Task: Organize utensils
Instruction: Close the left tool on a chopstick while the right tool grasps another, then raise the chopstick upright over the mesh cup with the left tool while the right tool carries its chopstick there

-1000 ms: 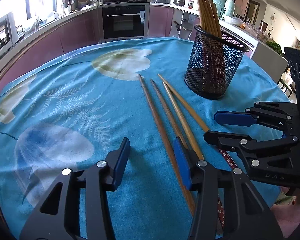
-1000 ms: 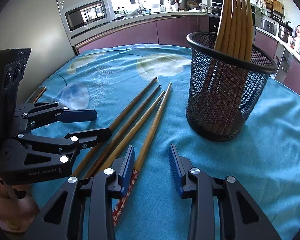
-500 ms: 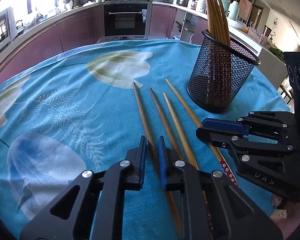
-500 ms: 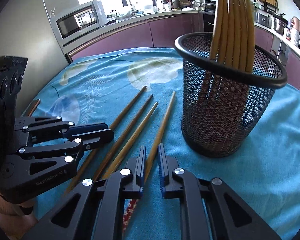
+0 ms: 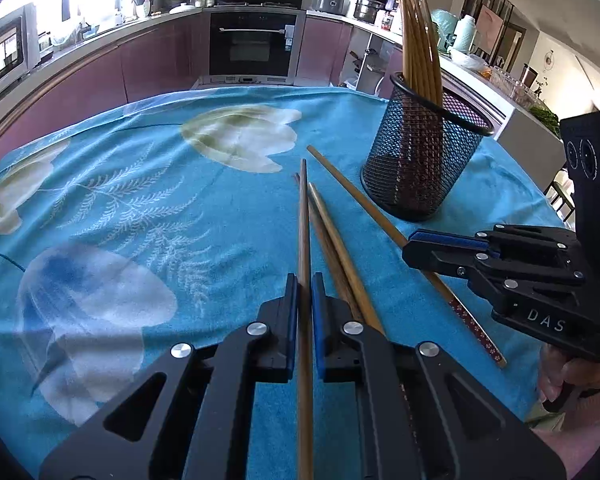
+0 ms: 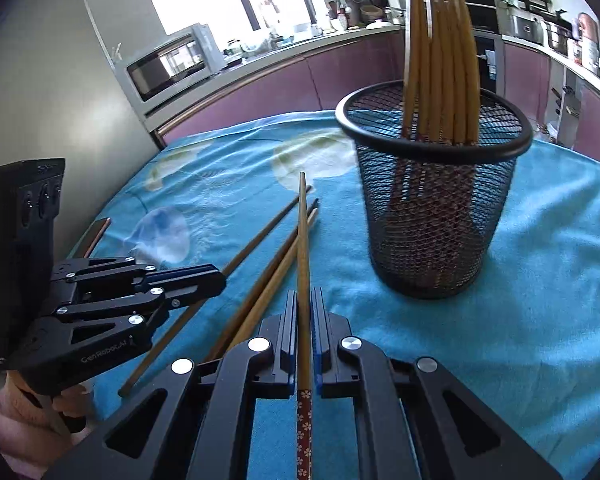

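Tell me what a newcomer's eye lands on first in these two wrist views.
First, the two black grippers near the bottom of each view: the left gripper is clamped on a plain wooden chopstick, and the right gripper on a flower-patterned chopstick. Next, the black mesh holder, bristling with upright chopsticks, stands to the right on the bright blue tablecloth. Two loose chopsticks lie between the grippers.

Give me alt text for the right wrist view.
The right tool is shut on one chopstick, its tip raised toward a black mesh holder of chopsticks on a blue tablecloth. The left tool grips another among the loose chopsticks.
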Demonstrator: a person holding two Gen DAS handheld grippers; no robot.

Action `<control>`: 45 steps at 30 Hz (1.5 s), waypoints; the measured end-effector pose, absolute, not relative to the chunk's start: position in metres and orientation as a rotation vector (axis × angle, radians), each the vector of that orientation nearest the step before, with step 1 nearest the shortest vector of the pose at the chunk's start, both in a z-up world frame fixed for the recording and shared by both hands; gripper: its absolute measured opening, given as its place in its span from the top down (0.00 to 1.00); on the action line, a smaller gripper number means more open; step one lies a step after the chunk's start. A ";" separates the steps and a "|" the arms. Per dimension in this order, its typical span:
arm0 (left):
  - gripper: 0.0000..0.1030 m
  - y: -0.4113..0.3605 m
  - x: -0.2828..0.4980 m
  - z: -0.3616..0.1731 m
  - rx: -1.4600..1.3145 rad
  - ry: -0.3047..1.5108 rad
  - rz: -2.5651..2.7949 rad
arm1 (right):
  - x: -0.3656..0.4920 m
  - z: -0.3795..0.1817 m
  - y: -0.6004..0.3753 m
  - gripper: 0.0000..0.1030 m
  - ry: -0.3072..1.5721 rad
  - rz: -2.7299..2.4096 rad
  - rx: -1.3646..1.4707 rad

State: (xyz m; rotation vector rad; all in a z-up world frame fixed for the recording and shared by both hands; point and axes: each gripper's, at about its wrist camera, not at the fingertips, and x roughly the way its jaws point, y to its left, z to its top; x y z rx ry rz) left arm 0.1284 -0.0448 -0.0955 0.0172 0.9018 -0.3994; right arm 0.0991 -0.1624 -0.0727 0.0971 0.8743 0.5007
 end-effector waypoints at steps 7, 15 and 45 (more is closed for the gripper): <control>0.93 -0.048 0.119 -0.100 0.042 0.919 -0.429 | 0.098 -0.080 -0.148 0.95 0.920 0.542 0.048; 0.90 -0.046 0.130 -0.104 0.058 0.937 -0.442 | 0.106 -0.086 -0.141 0.92 0.932 0.521 0.019; 0.92 -0.031 0.104 -0.010 -0.066 0.747 -0.590 | 0.079 -0.011 -0.201 0.94 0.691 0.540 0.169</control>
